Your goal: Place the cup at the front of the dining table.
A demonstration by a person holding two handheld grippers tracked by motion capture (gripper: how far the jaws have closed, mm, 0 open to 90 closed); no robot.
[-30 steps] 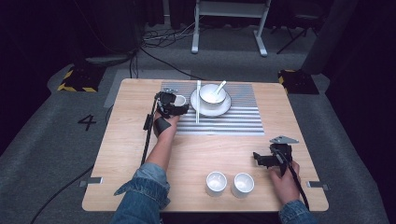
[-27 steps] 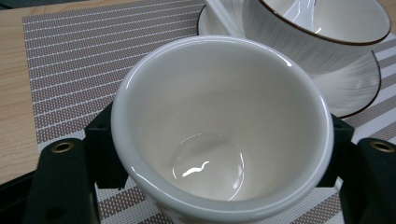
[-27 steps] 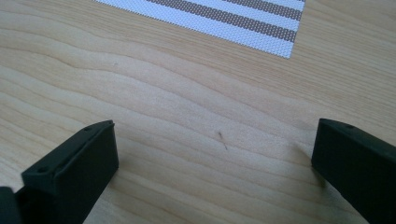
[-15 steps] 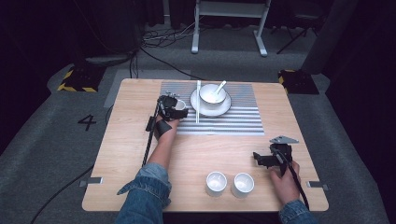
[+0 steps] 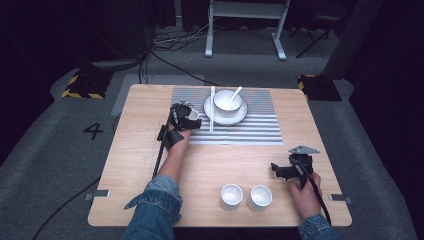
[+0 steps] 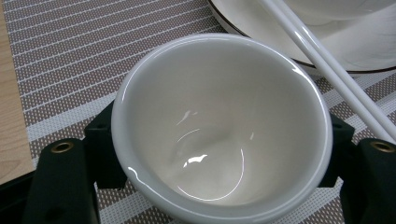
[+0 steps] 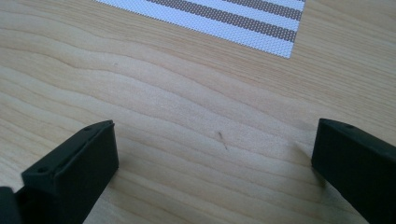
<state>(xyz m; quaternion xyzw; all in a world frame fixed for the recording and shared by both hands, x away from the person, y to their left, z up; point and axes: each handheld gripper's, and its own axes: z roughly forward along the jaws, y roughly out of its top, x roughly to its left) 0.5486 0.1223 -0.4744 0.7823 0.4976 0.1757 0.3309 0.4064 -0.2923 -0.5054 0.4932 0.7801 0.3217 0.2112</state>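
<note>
My left gripper point(image 5: 186, 116) is shut on a small white cup point(image 5: 193, 114) at the left edge of the striped placemat point(image 5: 250, 131). In the left gripper view the empty cup point(image 6: 219, 126) sits upright between the two black fingers point(image 6: 60, 186), its sides pressed by both. I cannot tell whether it touches the mat. Just right of it lie white chopsticks point(image 5: 212, 109) point(image 6: 336, 79) beside a plate point(image 5: 241, 118) holding a bowl point(image 5: 226, 101) with a spoon point(image 5: 235, 93). My right gripper point(image 5: 278, 169) point(image 7: 215, 158) stands open over bare wood near the table's right side.
Two more white cups point(image 5: 231, 196) point(image 5: 260, 198) stand side by side near the front edge of the wooden table point(image 5: 125, 165), left of my right hand. A corner of the placemat point(image 7: 261, 28) lies ahead of the right gripper.
The left gripper with the cup has shifted slightly toward the near side. The right gripper has stayed where it was.
</note>
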